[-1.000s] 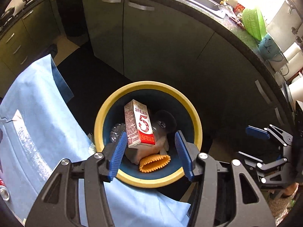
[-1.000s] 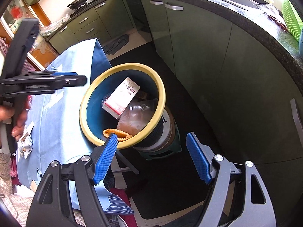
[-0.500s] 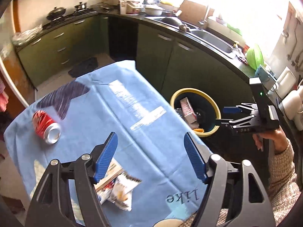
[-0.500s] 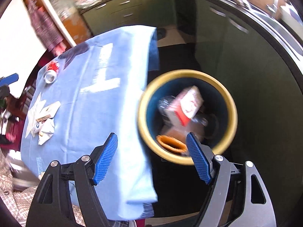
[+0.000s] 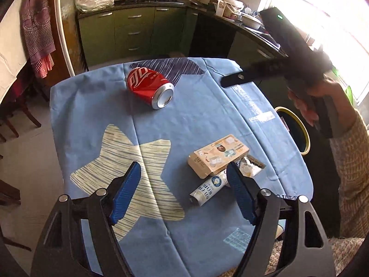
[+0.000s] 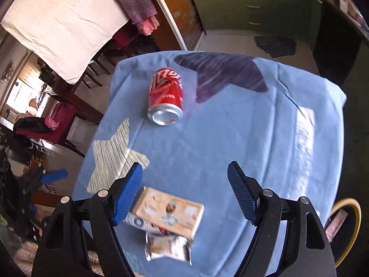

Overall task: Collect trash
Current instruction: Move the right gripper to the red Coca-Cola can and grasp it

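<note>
A crushed red cola can (image 5: 150, 87) lies on its side on the blue tablecloth (image 5: 207, 120); it also shows in the right wrist view (image 6: 166, 97). A tan carton (image 5: 218, 155), a white tube (image 5: 208, 188) and a snack wrapper (image 5: 250, 166) lie together near the front right. In the right wrist view the carton (image 6: 170, 211) and wrapper (image 6: 168, 247) sit just below my open, empty right gripper (image 6: 184, 180). My left gripper (image 5: 183, 180) is open and empty above the cloth, left of the carton. The yellow-rimmed bin (image 5: 297, 131) stands beside the table on the right.
Green kitchen cabinets (image 5: 133, 32) and a counter line the back and right. My right gripper and hand (image 5: 306, 87) reach over the table's right side in the left wrist view. Chairs (image 6: 60, 124) stand left of the table. The bin (image 6: 346, 221) holds a pink carton.
Both grippers have swung away from above the bin to over the table. The can, carton, tube and wrapper have come close into view. Both stay open and empty.
</note>
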Demonstrator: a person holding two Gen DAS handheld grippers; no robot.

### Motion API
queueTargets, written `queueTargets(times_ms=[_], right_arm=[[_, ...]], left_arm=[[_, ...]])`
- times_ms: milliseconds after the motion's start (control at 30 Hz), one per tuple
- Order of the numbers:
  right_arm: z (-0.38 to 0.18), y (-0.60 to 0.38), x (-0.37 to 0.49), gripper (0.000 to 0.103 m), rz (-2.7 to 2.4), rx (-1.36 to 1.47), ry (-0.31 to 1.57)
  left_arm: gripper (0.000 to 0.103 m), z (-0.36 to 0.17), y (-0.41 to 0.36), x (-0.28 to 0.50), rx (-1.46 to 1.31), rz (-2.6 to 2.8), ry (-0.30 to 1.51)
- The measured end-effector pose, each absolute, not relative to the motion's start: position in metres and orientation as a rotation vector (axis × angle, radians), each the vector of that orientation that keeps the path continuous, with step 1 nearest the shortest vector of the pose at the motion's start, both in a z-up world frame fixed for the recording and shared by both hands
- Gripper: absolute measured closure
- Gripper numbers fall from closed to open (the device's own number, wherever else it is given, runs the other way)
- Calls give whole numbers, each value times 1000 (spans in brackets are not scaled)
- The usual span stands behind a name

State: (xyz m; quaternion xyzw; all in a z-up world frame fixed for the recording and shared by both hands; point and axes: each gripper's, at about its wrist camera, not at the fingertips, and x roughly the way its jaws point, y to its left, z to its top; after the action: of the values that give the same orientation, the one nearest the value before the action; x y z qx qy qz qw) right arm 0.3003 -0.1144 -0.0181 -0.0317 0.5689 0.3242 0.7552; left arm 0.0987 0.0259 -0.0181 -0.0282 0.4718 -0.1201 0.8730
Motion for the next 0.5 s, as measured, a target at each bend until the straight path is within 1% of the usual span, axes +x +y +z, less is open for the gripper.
queueTargets(times_ms=[100,200,233,300,500], right_arm=[[-33,-61,330,26,713,-134,1279],[-51,-29,352,25,709,-156,1329],[-55,-22,356,25,703,-173,1333],[-62,-7,366,19,694,-203,1341],[-86,28,382,19,612,-340,1378]], left_arm=[[30,-24,32,97,-66,-259,996],[30,-26,37,98,-71,-264,995],[30,-27,39,99,-71,-262,994],[30,-27,42,99,-66,-257,993],[30,-31,49,99,-72,-271,996]])
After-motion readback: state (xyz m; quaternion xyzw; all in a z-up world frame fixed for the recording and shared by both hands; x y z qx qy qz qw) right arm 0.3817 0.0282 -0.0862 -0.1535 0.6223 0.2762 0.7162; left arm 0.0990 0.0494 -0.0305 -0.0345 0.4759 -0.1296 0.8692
